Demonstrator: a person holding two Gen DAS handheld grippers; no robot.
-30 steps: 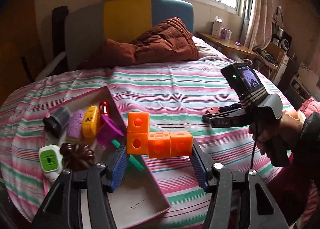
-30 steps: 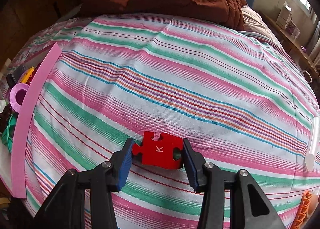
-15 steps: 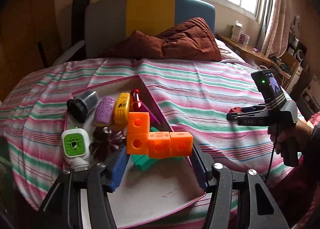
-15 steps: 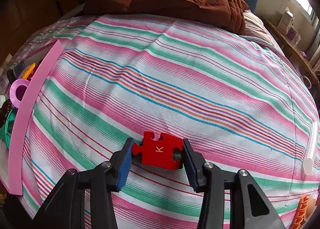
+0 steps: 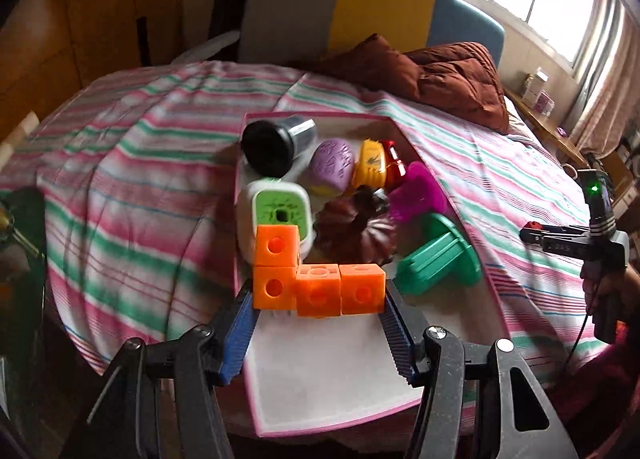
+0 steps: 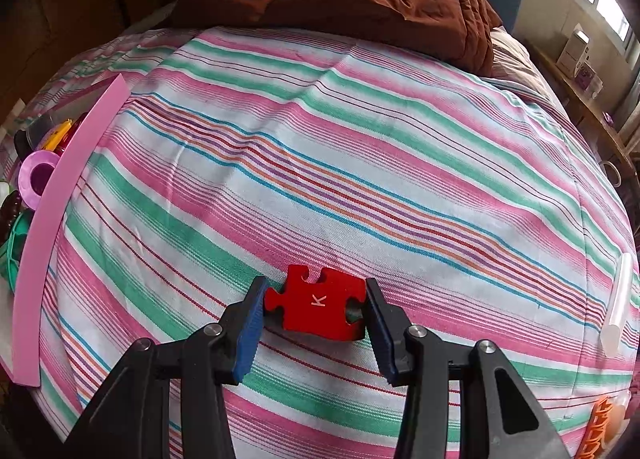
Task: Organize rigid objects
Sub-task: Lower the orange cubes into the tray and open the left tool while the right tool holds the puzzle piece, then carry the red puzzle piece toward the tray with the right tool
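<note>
Orange block cluster – four cubes, clamped in left gripper above pink tray; not yet released. Red puzzle piece – one, pinched by right gripper over the bedspread, unsorted. Tray holds eight toys: black cup, green spool, six others. Judged well advanced.

My orange block piece hides part of the white-and-green toy in the pink box.
</note>
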